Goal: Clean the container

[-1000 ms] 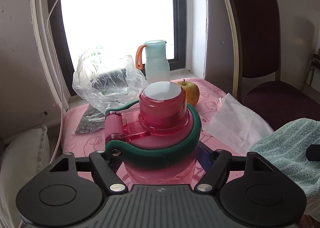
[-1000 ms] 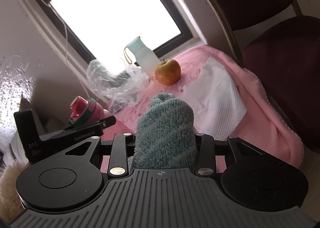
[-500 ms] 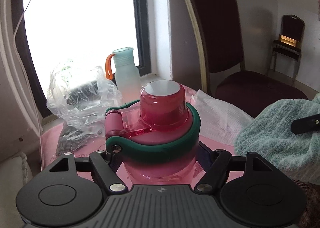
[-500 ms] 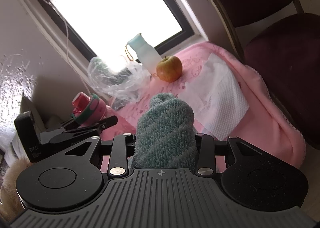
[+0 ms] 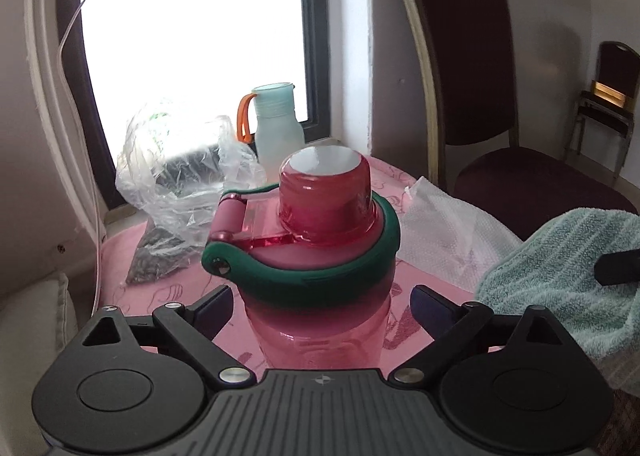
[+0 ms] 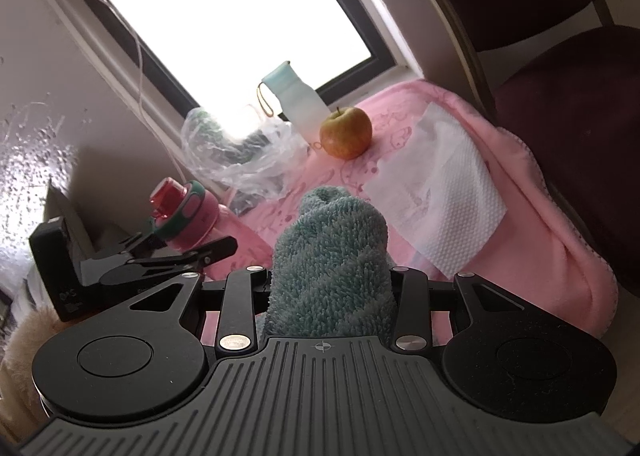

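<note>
My left gripper (image 5: pixel 322 298) is shut on a pink water bottle (image 5: pixel 316 256) with a red cap and a green rim band, held upright above the pink-covered table (image 5: pixel 168 296). The bottle also shows in the right wrist view (image 6: pixel 188 220), at the left, gripped by the left gripper (image 6: pixel 192 252). My right gripper (image 6: pixel 328 276) is shut on a rolled teal towel (image 6: pixel 332 252). In the left wrist view the towel (image 5: pixel 560 276) hangs just right of the bottle, apart from it.
On the table stand a pale teal bottle with an orange loop (image 6: pixel 300 104), an apple (image 6: pixel 346 132), a clear plastic bag (image 6: pixel 240 152) and a white paper towel (image 6: pixel 436 184). A dark chair (image 5: pixel 500 136) stands to the right, a window (image 5: pixel 192 36) behind.
The left gripper has lifted and swung the pink bottle, so the apple is now hidden behind it. The towel has come closer to the bottle's right side.
</note>
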A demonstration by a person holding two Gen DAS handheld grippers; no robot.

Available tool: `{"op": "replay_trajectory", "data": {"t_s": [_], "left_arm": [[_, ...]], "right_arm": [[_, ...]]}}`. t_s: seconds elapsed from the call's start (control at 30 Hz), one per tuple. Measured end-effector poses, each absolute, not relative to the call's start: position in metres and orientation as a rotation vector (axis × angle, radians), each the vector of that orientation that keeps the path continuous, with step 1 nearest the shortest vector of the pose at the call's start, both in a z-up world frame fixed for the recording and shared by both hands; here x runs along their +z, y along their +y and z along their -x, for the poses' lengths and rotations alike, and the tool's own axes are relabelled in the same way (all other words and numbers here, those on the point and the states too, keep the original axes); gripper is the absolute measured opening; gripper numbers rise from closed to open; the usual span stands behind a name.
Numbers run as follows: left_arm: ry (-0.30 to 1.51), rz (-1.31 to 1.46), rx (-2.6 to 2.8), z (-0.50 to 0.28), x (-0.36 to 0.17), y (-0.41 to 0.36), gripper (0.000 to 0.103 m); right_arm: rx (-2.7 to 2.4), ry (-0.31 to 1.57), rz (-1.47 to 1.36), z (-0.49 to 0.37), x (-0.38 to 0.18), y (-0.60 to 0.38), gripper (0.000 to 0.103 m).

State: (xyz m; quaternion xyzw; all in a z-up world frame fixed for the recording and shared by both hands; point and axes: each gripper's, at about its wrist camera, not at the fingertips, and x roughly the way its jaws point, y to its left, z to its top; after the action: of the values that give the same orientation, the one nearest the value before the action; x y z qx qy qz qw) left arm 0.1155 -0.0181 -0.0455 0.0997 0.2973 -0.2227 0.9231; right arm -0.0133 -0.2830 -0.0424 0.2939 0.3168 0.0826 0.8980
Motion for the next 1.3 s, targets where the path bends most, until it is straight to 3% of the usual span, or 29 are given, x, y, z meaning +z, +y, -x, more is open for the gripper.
{"op": "replay_trajectory", "data": {"t_s": [0.37, 0.6, 0.9, 1.03, 1.17, 1.3], "left_arm": [[0.603, -0.079, -0.268, -0.09, -0.044, -0.035, 0.099], [0.696, 0.005, -0.25, -0.076, -0.046, -0.032, 0.098], [0.63, -0.017, 0.0, -0.089, -0.03, -0.057, 0.097], [0.672, 0.023, 0.109, -0.112, -0.031, -0.071, 0.093], [0.686, -0.011, 0.107, -0.122, -0.035, -0.075, 0.071], [0.666, -0.037, -0.064, -0.117, -0.037, -0.05, 0.071]], "right_arm": [[0.183, 0.653, -0.633, 0.012, -0.049, -0.287, 0.042], [0.229, 0.686, -0.691, -0.004, -0.069, -0.284, 0.042], [0.258, 0.693, -0.759, -0.017, -0.085, -0.294, 0.042], [0.255, 0.696, -0.776, -0.016, -0.088, -0.299, 0.042], [0.244, 0.696, -0.777, -0.013, -0.087, -0.303, 0.042], [0.24, 0.694, -0.758, -0.01, -0.085, -0.302, 0.042]]}}
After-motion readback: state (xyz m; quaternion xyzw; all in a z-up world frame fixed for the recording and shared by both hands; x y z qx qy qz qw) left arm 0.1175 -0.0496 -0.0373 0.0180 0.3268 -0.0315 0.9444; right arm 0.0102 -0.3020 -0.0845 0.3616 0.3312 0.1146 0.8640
